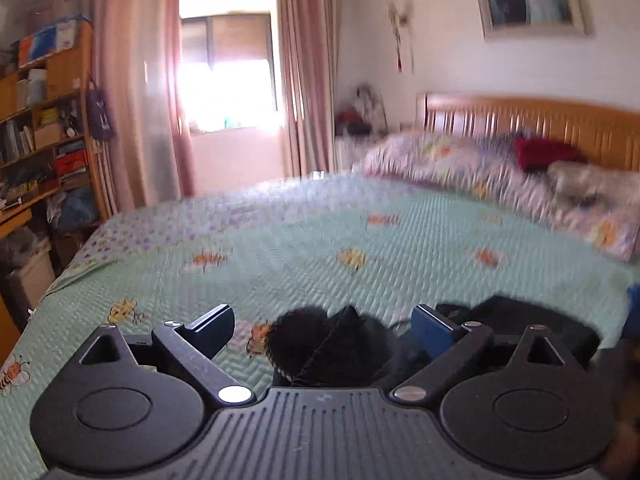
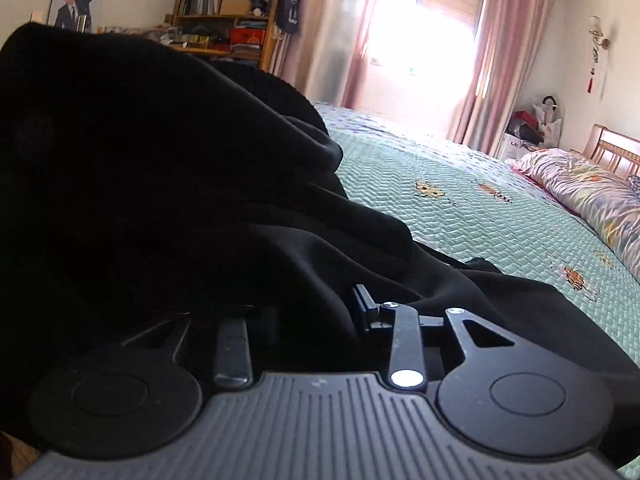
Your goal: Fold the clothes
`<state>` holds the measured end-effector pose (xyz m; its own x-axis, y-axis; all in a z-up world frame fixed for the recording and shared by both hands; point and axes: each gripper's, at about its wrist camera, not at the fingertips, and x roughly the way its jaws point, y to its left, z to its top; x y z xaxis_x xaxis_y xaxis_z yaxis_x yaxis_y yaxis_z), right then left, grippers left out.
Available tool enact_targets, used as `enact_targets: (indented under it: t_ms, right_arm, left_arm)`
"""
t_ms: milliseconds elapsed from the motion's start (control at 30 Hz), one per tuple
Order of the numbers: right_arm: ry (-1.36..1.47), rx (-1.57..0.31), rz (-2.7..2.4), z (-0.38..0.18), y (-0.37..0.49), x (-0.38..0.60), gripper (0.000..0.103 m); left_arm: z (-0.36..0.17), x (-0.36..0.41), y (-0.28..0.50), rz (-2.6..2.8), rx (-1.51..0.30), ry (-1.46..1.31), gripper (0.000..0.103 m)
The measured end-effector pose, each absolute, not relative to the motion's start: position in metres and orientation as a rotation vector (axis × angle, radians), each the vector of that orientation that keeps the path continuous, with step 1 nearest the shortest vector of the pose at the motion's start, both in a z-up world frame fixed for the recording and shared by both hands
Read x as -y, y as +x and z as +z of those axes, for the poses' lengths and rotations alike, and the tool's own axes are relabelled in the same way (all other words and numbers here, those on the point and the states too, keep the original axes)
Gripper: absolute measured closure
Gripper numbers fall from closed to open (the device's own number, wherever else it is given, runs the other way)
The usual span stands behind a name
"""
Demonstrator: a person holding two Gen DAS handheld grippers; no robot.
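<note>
Left hand-held gripper (image 1: 322, 330): jaws spread wide, nothing pressed between the pads. Black garment (image 1: 340, 350) lying bunched on the bed just ahead of and below the open jaws, its fuzzy edge showing in the gap, a flatter dark fold extending toward the right finger (image 1: 434, 334). No visible contact between the fingers and the cloth in this view.

Right hand-held gripper (image 2: 316, 312): jaws drawn narrow, black garment (image 2: 160, 184) heaped over and between them. Left finger buried under the cloth; right finger (image 2: 366, 306) partly visible at the edge of the fold. Pads hidden by the fabric, so a firm pinch cannot be confirmed, though cloth plainly fills the gap. Garment rising in a large dark mound to the left of this gripper and trailing off to the right across the bed.

Surroundings: green quilted bedspread (image 1: 320, 240) with small bee prints, bare beyond the garment. Floral pillow (image 1: 460, 160) and wooden headboard (image 1: 540, 120) at the far right. Pink curtains (image 1: 132, 88) flanking a bright window (image 1: 228, 72). Wooden bookshelf (image 1: 44, 120) at the left, crowded with books and boxes. Left view blurred.
</note>
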<state>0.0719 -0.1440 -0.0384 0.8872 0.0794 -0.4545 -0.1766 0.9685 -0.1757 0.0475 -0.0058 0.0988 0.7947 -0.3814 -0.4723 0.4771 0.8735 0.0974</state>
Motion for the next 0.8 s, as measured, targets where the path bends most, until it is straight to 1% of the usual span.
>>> enact_targets:
  t_ms: [100,300,467,533,567,600,667,700,733,800]
  right_arm:
    - [-0.180,-0.428,0.128,-0.043,0.058,0.144,0.070]
    - [-0.149,-0.365,0.147,-0.058,0.051,0.147,0.070]
    - [-0.163,-0.323,0.154,-0.063,0.049,0.148,0.070]
    - [-0.173,-0.310,0.154,-0.063,0.050,0.146,0.070]
    - [-0.174,-0.305,0.155,-0.063,0.050,0.147,0.070]
    - [-0.177,-0.301,0.156,-0.063,0.049,0.147,0.069]
    - [-0.184,-0.293,0.161,-0.064,0.048,0.147,0.069]
    - [-0.186,-0.289,0.163,-0.064,0.048,0.148,0.069]
    - [-0.186,-0.285,0.164,-0.064,0.047,0.148,0.069]
    - [-0.183,-0.278,0.165,-0.064,0.045,0.149,0.069]
  left_arm:
    - [0.073,0.030,0.091,-0.462,-0.631,0.216,0.008]
    - [0.026,0.068,0.136,-0.412,-0.891,0.308,0.007]
    - [0.009,0.082,0.151,-0.420,-0.975,0.346,0.004]
    - [0.005,0.083,0.158,-0.411,-0.989,0.316,0.007]
    - [0.004,0.082,0.159,-0.415,-0.989,0.294,0.015]
    - [0.002,0.081,0.159,-0.423,-0.987,0.269,0.029]
    - [0.002,0.080,0.158,-0.428,-0.977,0.227,0.043]
    - [0.002,0.081,0.156,-0.422,-0.969,0.211,0.053]
    - [0.003,0.080,0.154,-0.418,-0.958,0.193,0.055]
    - [0.007,0.077,0.151,-0.415,-0.928,0.155,0.065]
